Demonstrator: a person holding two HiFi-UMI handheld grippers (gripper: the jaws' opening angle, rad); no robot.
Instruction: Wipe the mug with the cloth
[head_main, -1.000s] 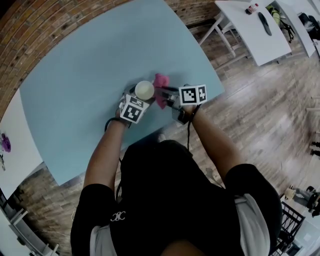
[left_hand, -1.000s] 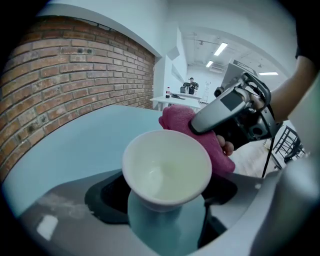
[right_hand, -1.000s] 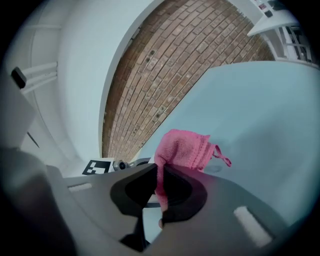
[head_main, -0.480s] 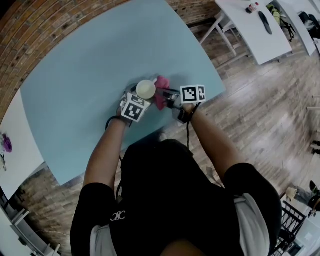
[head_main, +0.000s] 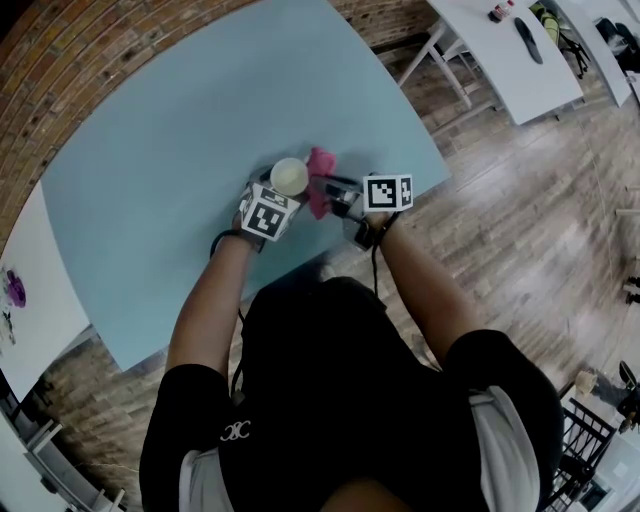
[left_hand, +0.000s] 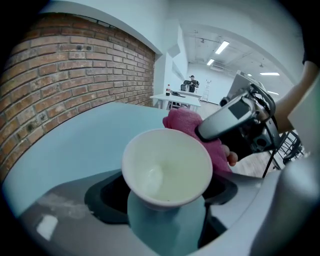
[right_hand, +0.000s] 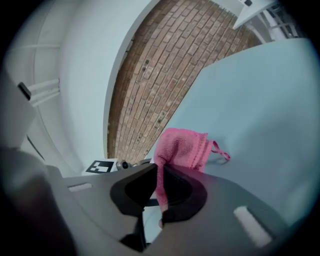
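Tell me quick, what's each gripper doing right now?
Left gripper: closed on the mug, jaws wide around its body.
Right gripper: closed on the pink cloth.

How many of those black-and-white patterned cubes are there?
2. One marker cube sits on the left gripper, which holds the mug; the other marker cube sits on the right gripper, which pinches the pink cloth. No others show.
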